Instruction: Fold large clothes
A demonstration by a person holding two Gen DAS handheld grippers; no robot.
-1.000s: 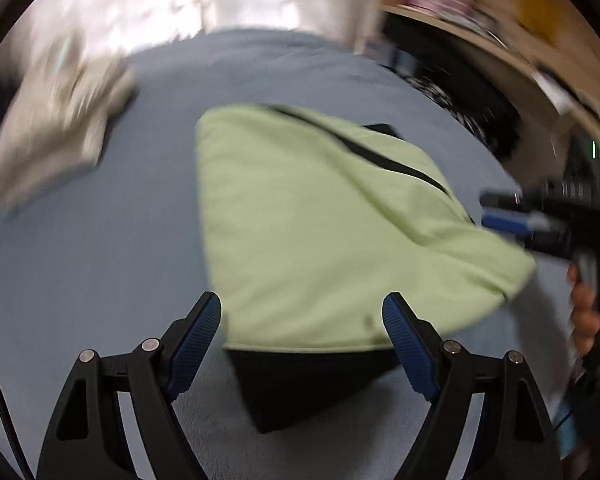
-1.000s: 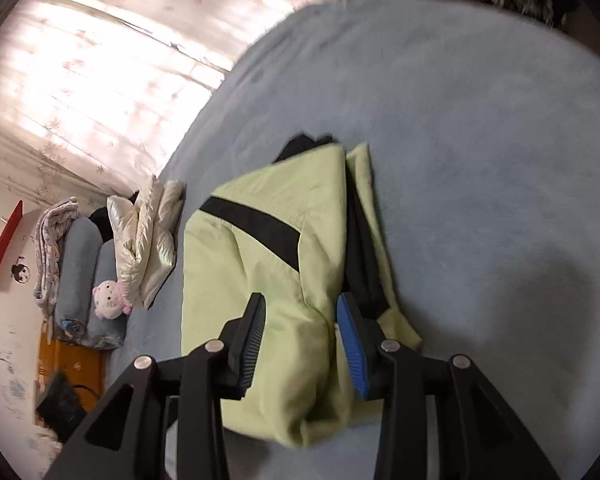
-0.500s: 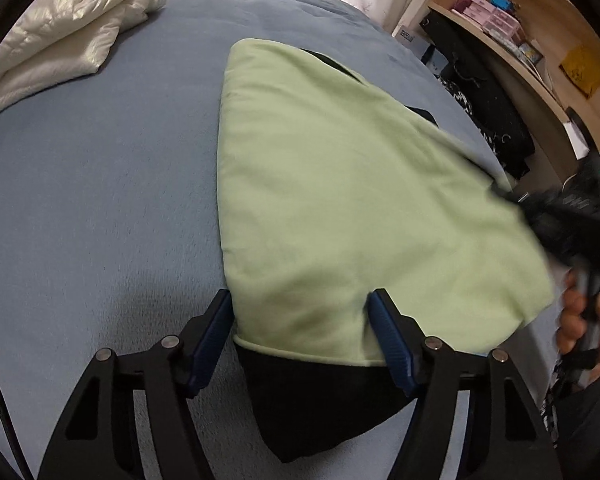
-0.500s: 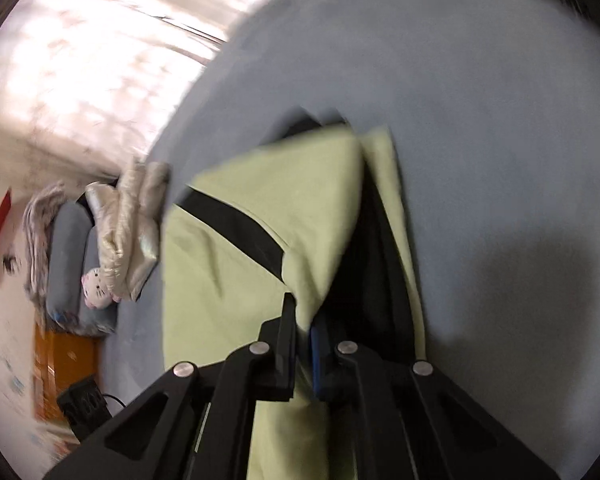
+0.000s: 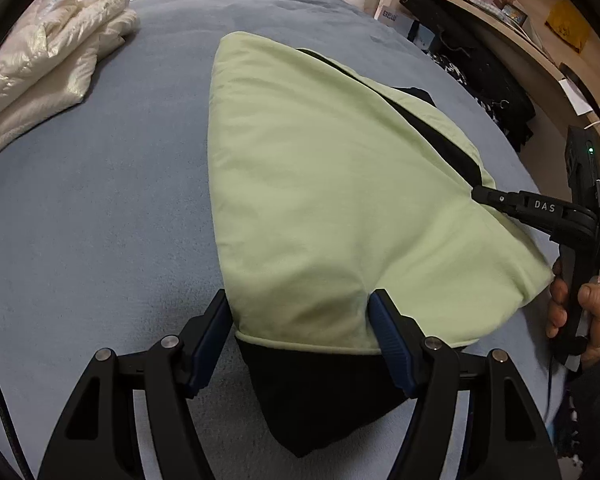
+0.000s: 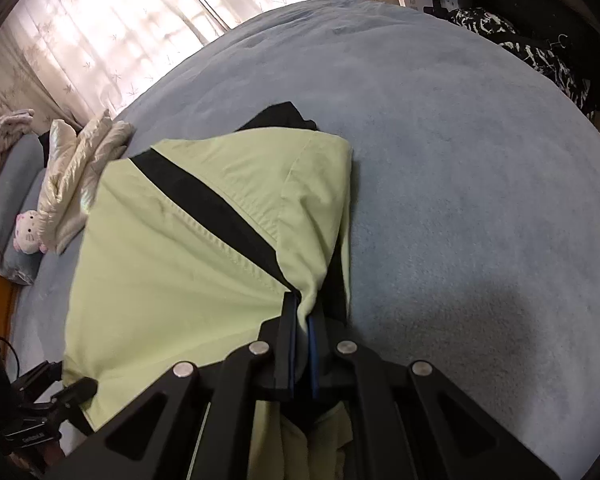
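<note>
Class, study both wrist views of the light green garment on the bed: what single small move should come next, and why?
Probably close the left gripper on the light green garment. The right gripper is already shut on a pinch of its fabric, while the left fingers flank the hem above the black band without clearly pressing it. Both corners need holding before lifting the fold.

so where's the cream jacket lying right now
The folded cream jacket lies on the blue bedspread, upper left in the left wrist view, apart from the green garment.
</note>
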